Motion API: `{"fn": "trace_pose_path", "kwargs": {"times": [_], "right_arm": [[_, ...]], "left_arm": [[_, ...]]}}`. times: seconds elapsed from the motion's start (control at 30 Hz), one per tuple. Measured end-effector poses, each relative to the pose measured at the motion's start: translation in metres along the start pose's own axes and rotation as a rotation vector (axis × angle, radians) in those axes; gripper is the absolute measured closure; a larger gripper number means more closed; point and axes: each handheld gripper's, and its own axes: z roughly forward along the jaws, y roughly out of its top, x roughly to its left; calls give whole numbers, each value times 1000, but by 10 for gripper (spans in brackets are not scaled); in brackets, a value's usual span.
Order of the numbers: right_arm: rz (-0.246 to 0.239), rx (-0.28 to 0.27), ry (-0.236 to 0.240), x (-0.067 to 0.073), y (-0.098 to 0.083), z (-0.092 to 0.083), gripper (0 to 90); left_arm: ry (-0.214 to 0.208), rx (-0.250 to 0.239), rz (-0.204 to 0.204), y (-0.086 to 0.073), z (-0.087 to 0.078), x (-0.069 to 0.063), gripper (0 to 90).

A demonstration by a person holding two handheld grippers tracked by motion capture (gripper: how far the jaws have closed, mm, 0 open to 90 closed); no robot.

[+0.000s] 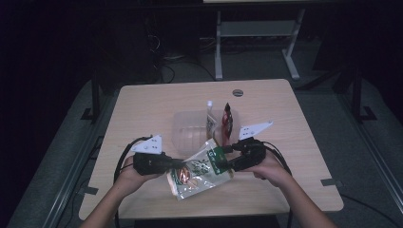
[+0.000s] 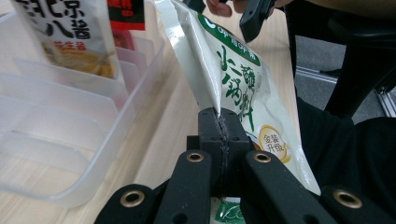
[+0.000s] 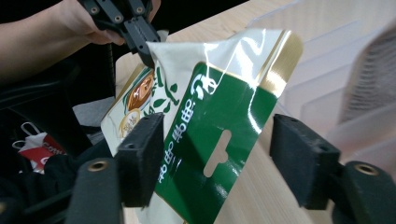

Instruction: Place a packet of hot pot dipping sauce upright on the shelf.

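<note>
Two grippers meet at a pouch [image 1: 202, 167] above the bench [image 1: 142, 109]: our left gripper [image 1: 178, 164] has its jaws clamped on one edge, our right gripper [image 1: 227, 164] has jaws apart around the green top.

White pouch [image 1: 199, 168] with green header, gold trim and green lettering.

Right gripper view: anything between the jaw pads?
Yes. The green header of the sauce pouch sits between the right gripper pads, which stand apart without pressing it. The left gripper pinches its far edge.
</note>
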Motion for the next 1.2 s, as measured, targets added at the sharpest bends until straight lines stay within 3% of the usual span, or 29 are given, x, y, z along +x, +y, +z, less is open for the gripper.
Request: {"fn": "trace_pose_path", "kwargs": {"times": [0.27, 0.37, 0.6, 1.2], "right_arm": [[2, 3, 52, 0, -2, 4, 581], [3, -19, 73, 0, -3, 1, 669], [-13, -28, 94, 3, -5, -3, 780], [-25, -28, 100, 5, -7, -3, 870]], "left_arm": [[8, -6, 0, -2, -3, 2, 900], [15, -8, 2, -2, -3, 3, 900], [23, -24, 7, 0, 0, 4, 900], [30, -58, 18, 5, 4, 7, 900]]}}
